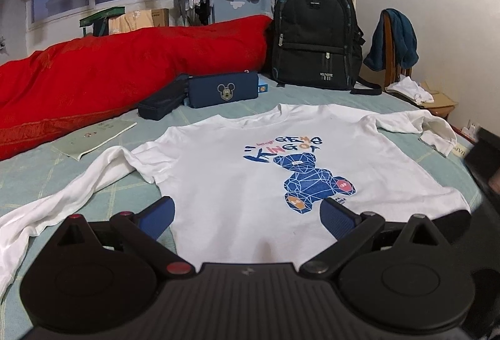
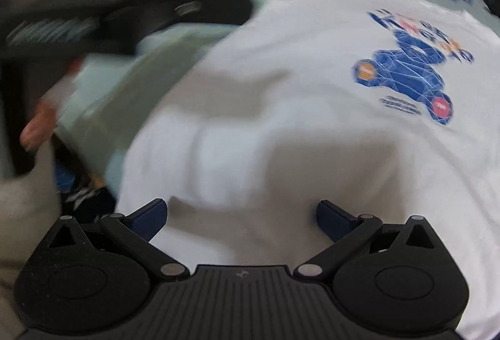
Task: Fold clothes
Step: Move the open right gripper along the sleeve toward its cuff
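Left wrist: white shirt (image 1: 237,164) flat on bed (image 1: 37,180), both grippers' fingers (image 1: 157,216) wide, nothing held.

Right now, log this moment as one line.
task: fold clothes | shirt: flat on bed, print up, unfolded | left hand-held gripper: open over hem | right hand-held gripper: open over shirt, view blurred

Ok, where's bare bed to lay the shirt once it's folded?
Bare sheet lies between the white shirt and the red quilt, past the green booklet. The head end is crowded: two dark cases and the black backpack.
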